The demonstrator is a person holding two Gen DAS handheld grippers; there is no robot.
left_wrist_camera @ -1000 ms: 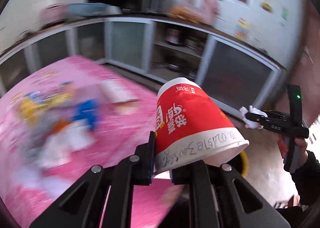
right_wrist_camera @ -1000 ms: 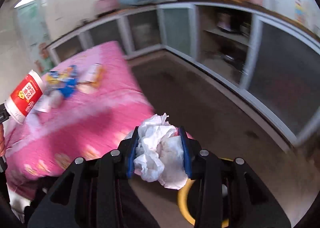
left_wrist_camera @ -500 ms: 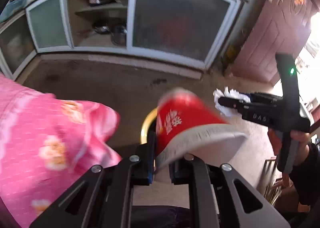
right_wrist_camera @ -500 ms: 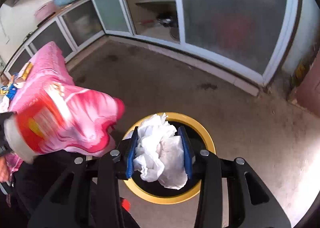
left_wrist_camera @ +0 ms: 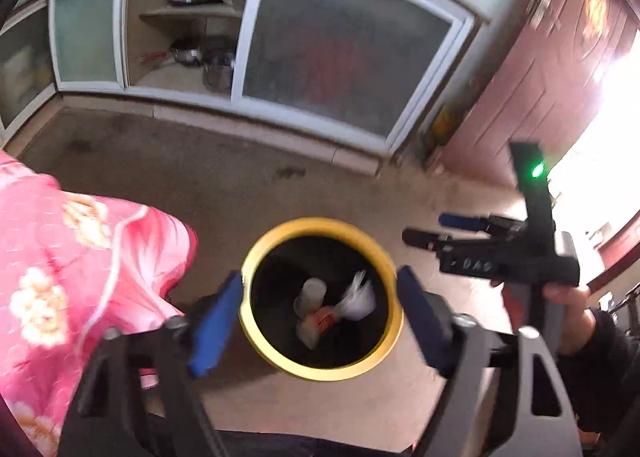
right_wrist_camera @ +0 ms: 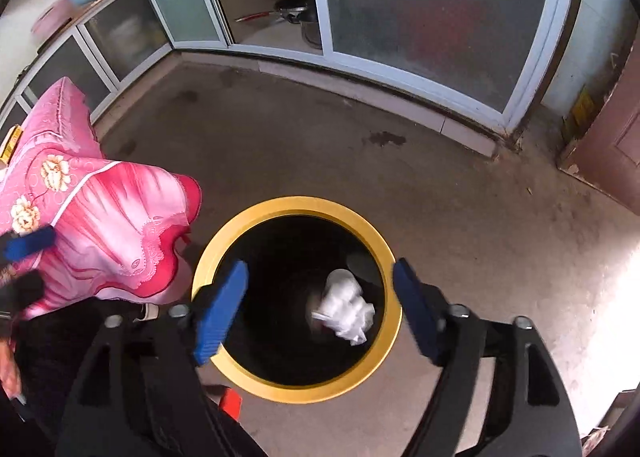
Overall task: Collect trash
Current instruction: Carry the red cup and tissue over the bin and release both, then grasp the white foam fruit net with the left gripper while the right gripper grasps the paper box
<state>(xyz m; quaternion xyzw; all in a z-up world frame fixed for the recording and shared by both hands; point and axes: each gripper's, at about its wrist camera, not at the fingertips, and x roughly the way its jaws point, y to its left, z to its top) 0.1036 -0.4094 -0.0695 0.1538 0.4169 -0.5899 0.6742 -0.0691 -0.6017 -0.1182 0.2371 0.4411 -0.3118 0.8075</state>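
Dropping stage: both pieces of trash lay inside the yellow-rimmed bin [right_wrist_camera: 297, 385], so this round of collecting looked done.
Left gripper [left_wrist_camera: 320, 313]: its jaws had just been opening and stood wide apart above the bin mouth, with nothing between the blue pads.
Right gripper [right_wrist_camera: 320, 313]: its jaws had likewise just been opening and stood wide and empty, straight over the bin.
Red cup [left_wrist_camera: 316, 317]: it rested at the bottom of the bin, blurred, against the crumpled tissue [right_wrist_camera: 346, 307].
Tissue, place: inside the bin, toward the side away from the pink tablecloth [right_wrist_camera: 100, 217].
Cup, handling: probably light, thin-walled paper that would dent under a hard squeeze; the wall near the rim seemed the best place to pinch it.
Tissue, handling: soft, nearly weightless and easy to compress; a grip across the middle of the wad should hold, though loose ends might snag.
Bin, place: on the bare floor just beside the hanging corner of the tablecloth, well apart from the glass-fronted cabinets [right_wrist_camera: 432, 25].
Remaining: whether more trash lay on the table could not be told from these views.
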